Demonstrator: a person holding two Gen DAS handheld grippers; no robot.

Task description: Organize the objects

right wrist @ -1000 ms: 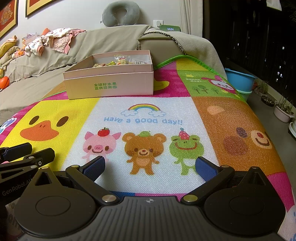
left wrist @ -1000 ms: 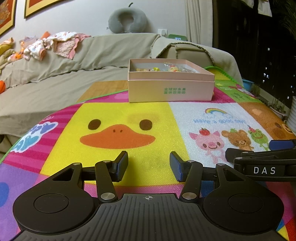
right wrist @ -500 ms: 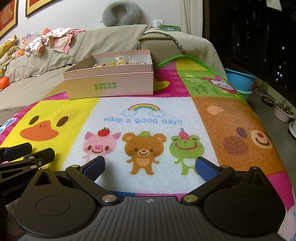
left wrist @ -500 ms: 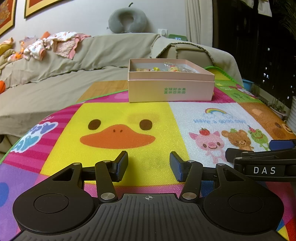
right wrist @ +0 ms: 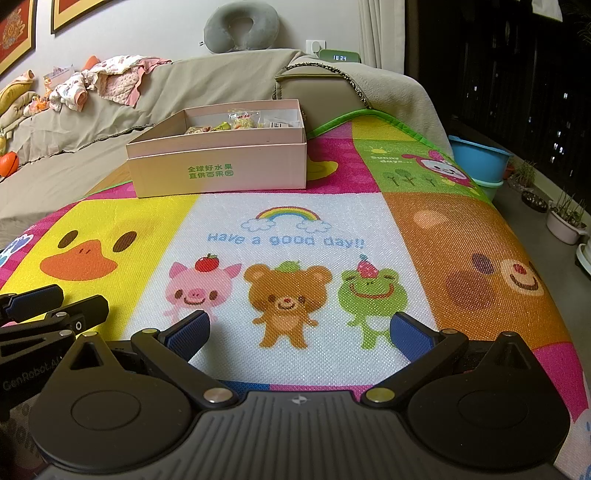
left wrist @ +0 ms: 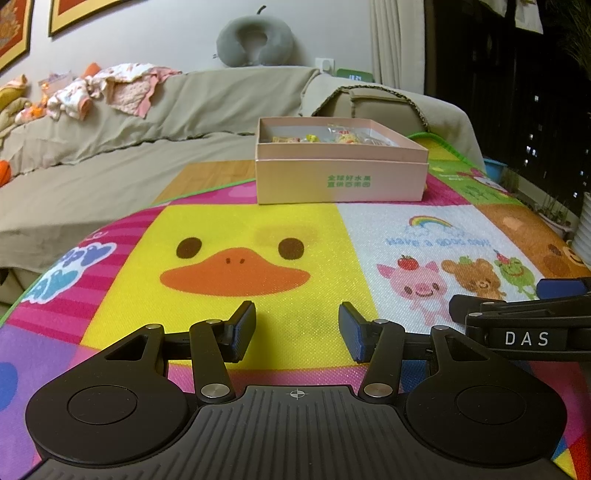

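A pink open box (left wrist: 340, 177) with green print stands at the far side of a colourful cartoon mat (left wrist: 236, 229); it also shows in the right wrist view (right wrist: 221, 166). Several wrapped snacks (left wrist: 325, 138) lie inside it. My left gripper (left wrist: 297, 328) is open and empty, low over the yellow duck panel, well short of the box. My right gripper (right wrist: 299, 330) is open wide and empty, low over the pig, bear and frog picture. Each gripper shows at the edge of the other's view.
A covered sofa (left wrist: 110, 147) with baby clothes (left wrist: 110, 88) runs behind and left of the mat. A grey neck pillow (right wrist: 240, 26) sits on its back. Blue basins (right wrist: 480, 162) and plant pots (right wrist: 565, 221) stand on the floor at the right.
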